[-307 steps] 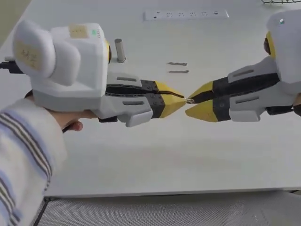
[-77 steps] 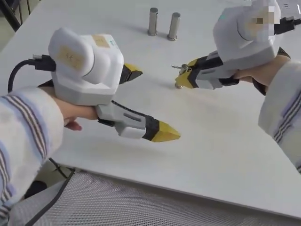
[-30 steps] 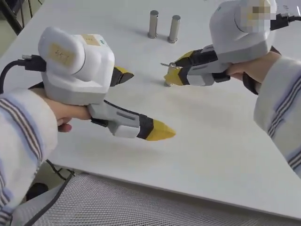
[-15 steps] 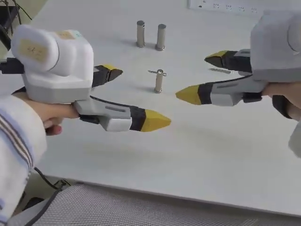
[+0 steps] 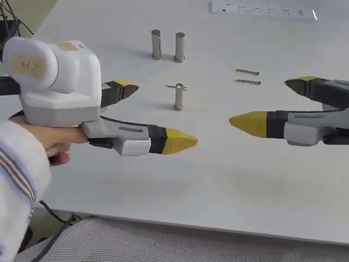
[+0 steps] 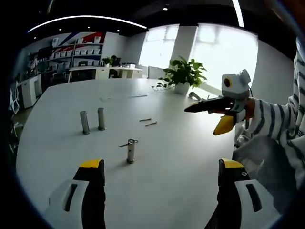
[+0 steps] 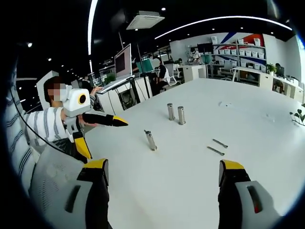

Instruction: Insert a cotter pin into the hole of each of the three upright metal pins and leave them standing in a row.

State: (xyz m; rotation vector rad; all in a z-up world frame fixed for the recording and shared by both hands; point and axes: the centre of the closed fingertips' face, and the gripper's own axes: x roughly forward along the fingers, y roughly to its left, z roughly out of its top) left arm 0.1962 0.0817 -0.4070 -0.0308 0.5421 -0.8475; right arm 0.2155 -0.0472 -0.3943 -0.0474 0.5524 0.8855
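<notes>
- At the left of the head view, our left gripper (image 5: 157, 113) hangs over the desk (image 5: 218, 185), jaws spread wide with nothing between them.
- In the upper middle-left, the two bare metal pins (image 5: 156, 45) stand upright side by side, close but apart. We judge them solid steel: stiff, heavy for their size, smooth-walled and easy to tip. We would clamp one around the lower barrel, leaving the top end free for the cross hole.
- Below them and slightly right, the third metal pin (image 5: 179, 98) stands upright. A cotter pin (image 5: 175, 87) already sits through its top and sticks out to the left.
- Right of centre, two loose cotter pins (image 5: 247, 71) lie flat on the desk, one just above the other and roughly parallel. We take them for thin, light wire, apt to skid or bend. We would pinch one at its head end so the legs project, though we cannot make out which end that is.
- At the far right, our right gripper (image 5: 263, 102) is likewise wide open and empty.
</notes>
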